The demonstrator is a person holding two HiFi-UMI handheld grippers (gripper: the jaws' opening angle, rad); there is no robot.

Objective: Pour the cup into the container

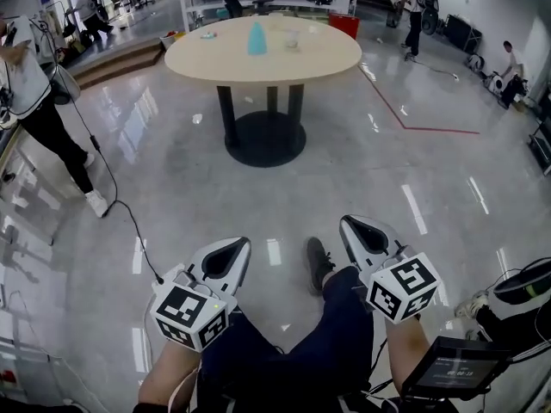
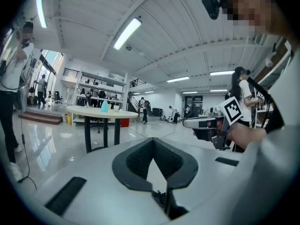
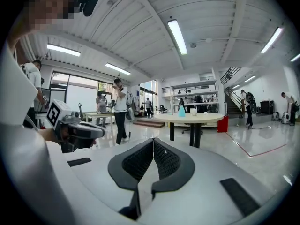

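Note:
A round light-wood table (image 1: 263,54) stands far ahead across the glossy floor. On it are a blue cone-shaped container (image 1: 257,39) and a small clear cup (image 1: 293,40). Both grippers hang low by the person's legs, well short of the table. My left gripper (image 1: 234,246) is shut with nothing in it, its pads meeting at the tip (image 2: 153,140). My right gripper (image 1: 350,224) is also shut and empty (image 3: 153,140). The right gripper view shows the table (image 3: 190,118), the blue container (image 3: 182,111) and the cup (image 3: 193,111) in the distance.
A person in a white shirt (image 1: 34,101) stands at the left with a cable (image 1: 112,188) trailing across the floor. A red bin (image 1: 344,24) and shelving lie behind the table. Other people move at the back. A red floor line (image 1: 413,123) runs on the right.

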